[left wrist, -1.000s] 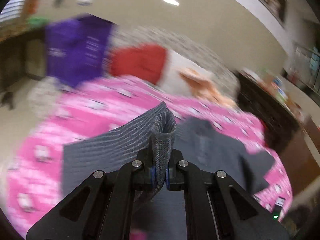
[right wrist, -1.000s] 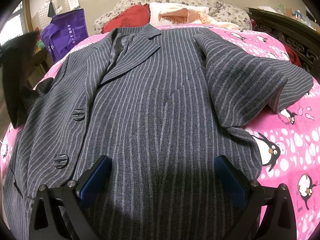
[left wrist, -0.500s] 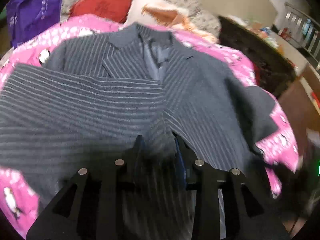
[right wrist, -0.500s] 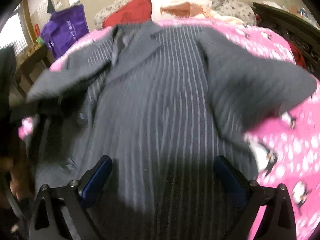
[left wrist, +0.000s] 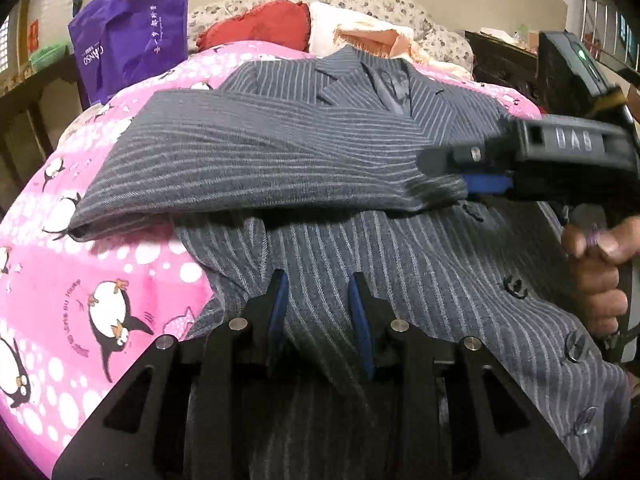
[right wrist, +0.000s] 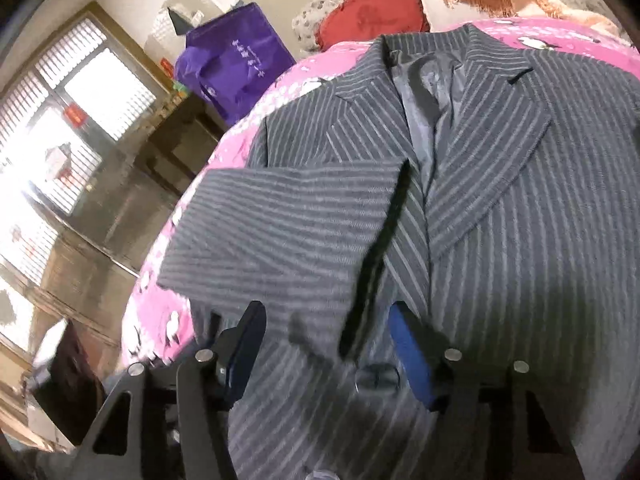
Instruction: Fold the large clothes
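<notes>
Jacket: my grey pinstriped jacket (left wrist: 420,264) lies front-up on the bed, collar at the far end from both my hand-held grippers, hem running under them.
Sleeve: one sleeve (left wrist: 256,164) is folded across the chest, its cuff end reaching to my right hand-held gripper's tips.
Left hand-held gripper: my left hand-held gripper (left wrist: 318,312) sits low over the jacket's lower front, jaws parted a moderate way, blue pads on either side of a ridge of cloth; I cannot tell whether they touch it, and nothing is clamped.
Right hand-held gripper: my right hand-held gripper (right wrist: 328,346) has its jaws spread wide, straddling the sleeve's cuff end and a dark button (right wrist: 378,376) just ahead of it; it holds nothing.
Right hand: my right hand (left wrist: 600,276) wraps the handle, off to the right of the left hand-held gripper.
Bed: pink penguin-print sheet (left wrist: 100,280) shows to the left of both hand-held grippers.
Beyond the collar: a red cushion (right wrist: 372,12) and a purple bag (left wrist: 132,36) farther off to the left.
</notes>
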### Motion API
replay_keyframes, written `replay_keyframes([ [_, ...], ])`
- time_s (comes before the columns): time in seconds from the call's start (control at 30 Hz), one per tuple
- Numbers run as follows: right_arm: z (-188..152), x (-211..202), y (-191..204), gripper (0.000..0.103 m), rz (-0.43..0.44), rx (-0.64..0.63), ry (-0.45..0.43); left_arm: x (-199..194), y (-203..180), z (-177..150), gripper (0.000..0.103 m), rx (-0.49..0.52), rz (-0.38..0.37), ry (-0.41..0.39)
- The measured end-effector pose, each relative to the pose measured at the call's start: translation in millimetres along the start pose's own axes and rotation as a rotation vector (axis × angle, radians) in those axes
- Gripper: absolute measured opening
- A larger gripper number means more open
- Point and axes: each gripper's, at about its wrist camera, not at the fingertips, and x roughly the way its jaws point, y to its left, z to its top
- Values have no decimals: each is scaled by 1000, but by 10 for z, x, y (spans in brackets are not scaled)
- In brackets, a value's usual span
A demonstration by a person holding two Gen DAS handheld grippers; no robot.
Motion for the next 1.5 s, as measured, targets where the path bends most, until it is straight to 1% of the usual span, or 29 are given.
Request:
replay_keyframes([
  [0.13,98,150,-49,63,84,60,7,18,123,-20,31,-43,-33,0],
  [0.17,103,185,-66,59,105,74,-1,5,152,-31,30,-55,-43,1],
  [0.2,126,215,-88,47,129,93,-10,-3,167,-57,30,-63,-49,0],
  [0.23,167,234,-130,39,138,114,-3,-6,176,-60,30,-68,-53,0],
  [0.3,188,254,-89,24,108,95,0,-11,169,-56,30,-67,-52,0],
  [0.33,192,225,-45,20,87,64,-11,-9,168,-56,30,-66,-51,0],
  [0.37,197,175,-32,15,89,51,-27,-5,159,-46,30,-65,-49,0],
  [0.4,221,142,-16,13,92,54,-45,-3,158,-42,30,-64,-48,0],
  [0.47,266,-51,-103,11,61,81,-83,-11,152,-42,30,-63,-47,0],
  [0.5,262,-119,-173,6,44,93,-83,-11,150,-40,30,-61,-44,0],
  [0.53,278,-227,-312,4,1,109,-72,-14,145,-51,30,-60,-42,0],
  [0.57,276,-301,-518,3,-66,146,-39,-16,143,-55,30,-58,-40,0],
  [0.6,261,-341,-667,3,-110,175,-15,-13,140,-54,30,-57,-38,-1],
  [0.67,203,-511,-1045,0,-203,223,4,-13,129,-58,30,-53,-33,-1],
  [0.73,161,-678,-1215,0,-230,247,-11,-9,125,-57,31,-50,-28,-1],
  [0.8,148,-769,-1208,0,-214,243,-14,-4,117,-62,31,-47,-23,-2],
  [0.87,153,-744,-986,0,-100,190,-11,-4,111,-61,31,-44,-20,-2],
  [0.97,193,-635,-639,2,36,180,-60,-2,113,-61,31,-44,-20,-1],
  [1.0,202,-566,-556,2,69,184,-57,-3,114,-61,31,-44,-21,-2],
  [1.03,208,-455,-441,2,118,184,-38,-3,118,-61,31,-46,-22,-2],
  [1.07,188,-356,-347,3,142,169,-15,-5,115,-62,31,-47,-23,-3],
  [1.1,150,-242,-262,3,137,146,10,-5,114,-63,31,-48,-25,-4],
  [1.17,88,-90,-135,3,81,88,41,-2,113,-66,31,-50,-26,-5],
  [1.2,52,-45,-103,3,50,67,49,0,113,-65,31,-50,-26,-5],
  [1.23,32,-10,-100,3,46,65,45,3,113,-63,31,-50,-26,-6],
  [1.27,33,21,-98,6,49,63,35,5,110,-62,31,-51,-26,-6],
  [1.37,-36,24,-137,21,42,62,20,7,120,-62,31,-55,-31,-6],
  [1.4,-58,-6,-168,29,49,77,17,7,120,-61,31,-57,-33,-7],
  [1.5,-73,25,-213,37,42,89,-1,7,128,-65,31,-57,-34,-7],
])
